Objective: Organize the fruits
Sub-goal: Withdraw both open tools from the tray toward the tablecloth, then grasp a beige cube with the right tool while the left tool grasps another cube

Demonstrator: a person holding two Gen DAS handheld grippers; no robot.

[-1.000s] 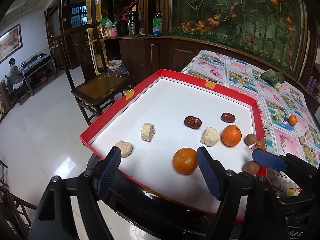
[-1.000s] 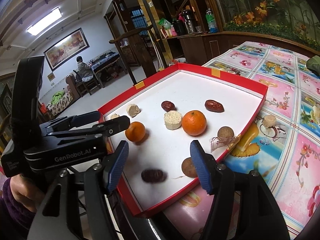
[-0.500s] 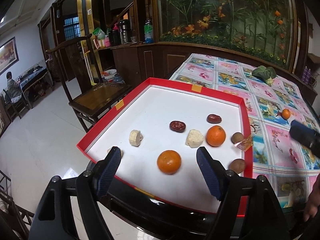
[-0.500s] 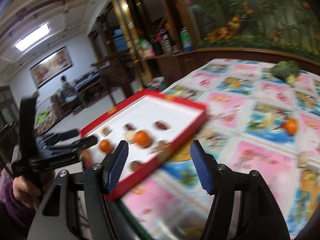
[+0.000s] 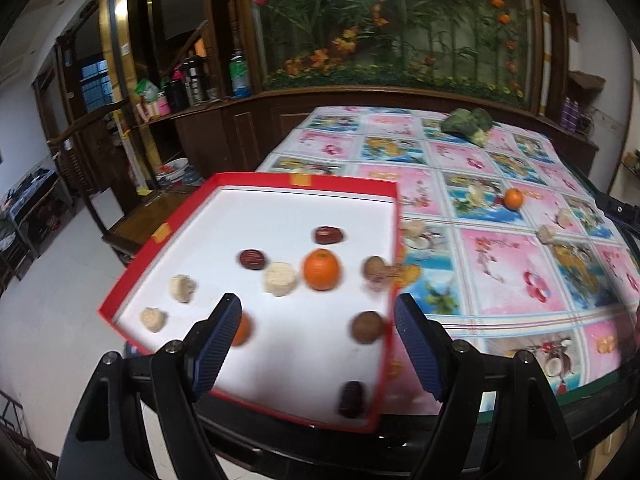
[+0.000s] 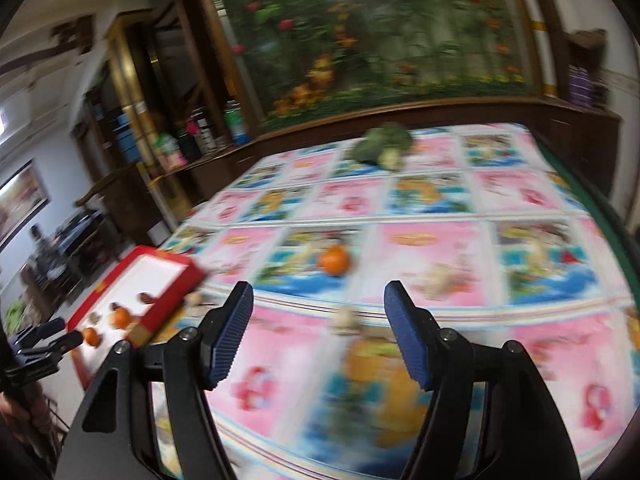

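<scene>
A flowered mural (image 5: 400, 20) is framed by dark wood cabinets (image 5: 224, 128); a wooden chair (image 5: 132, 224) is set on the white floor (image 5: 48, 320).

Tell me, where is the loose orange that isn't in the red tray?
The small round orange lies on the flowery tablecloth, right of the red-rimmed white tray in the left view; the right view shows it ahead of the open right fingers.
</scene>
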